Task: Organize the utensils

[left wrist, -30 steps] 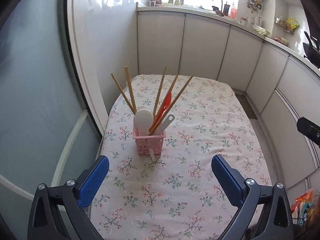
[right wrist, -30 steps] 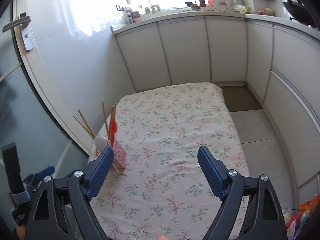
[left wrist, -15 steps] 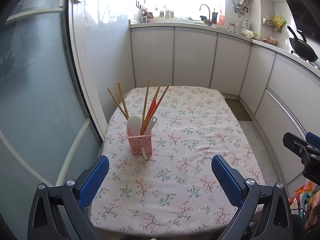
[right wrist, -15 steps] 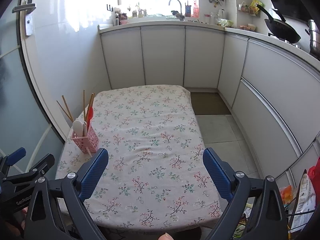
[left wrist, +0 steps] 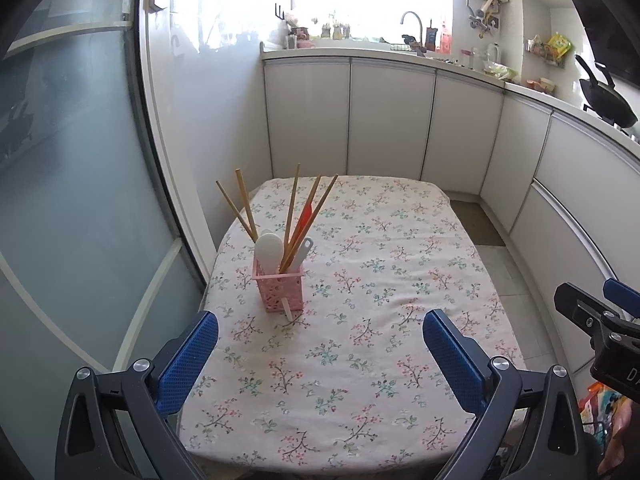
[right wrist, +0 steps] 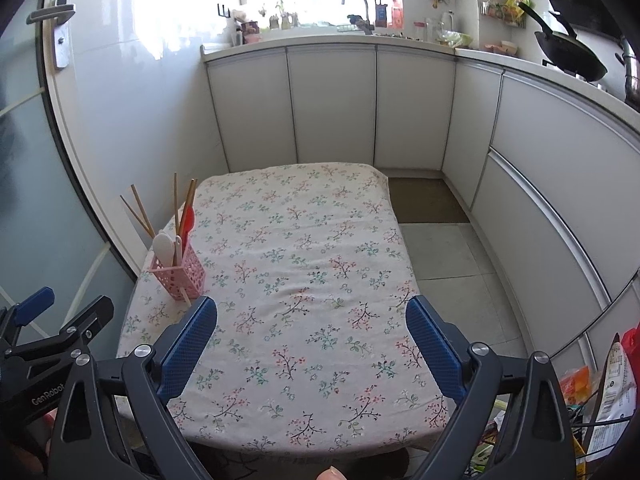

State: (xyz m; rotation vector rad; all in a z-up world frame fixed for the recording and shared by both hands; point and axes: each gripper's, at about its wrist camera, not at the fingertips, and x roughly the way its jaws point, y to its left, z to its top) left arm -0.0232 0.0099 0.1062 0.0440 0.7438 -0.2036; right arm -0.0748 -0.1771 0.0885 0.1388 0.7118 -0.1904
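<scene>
Chopsticks (left wrist: 245, 204), white spoon (left wrist: 269, 251), red utensil (left wrist: 305, 216) all stand in pink holder (left wrist: 279, 289) at table's (left wrist: 400, 248) left edge; nothing loose — sorting looks done; left gripper (left wrist: 320, 360) and right gripper (right wrist: 312, 344) gape wide, empty.

A floral-clothed table (left wrist: 400, 264) carries a pink utensil holder (left wrist: 279, 290) near its left edge.

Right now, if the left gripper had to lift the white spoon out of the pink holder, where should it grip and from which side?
Grip the white spoon by its broad bowl, the only part above the pink holder rim. Come from above and the near side: the chopsticks fan out behind and right of it. The left gripper is open, well short of it.
</scene>
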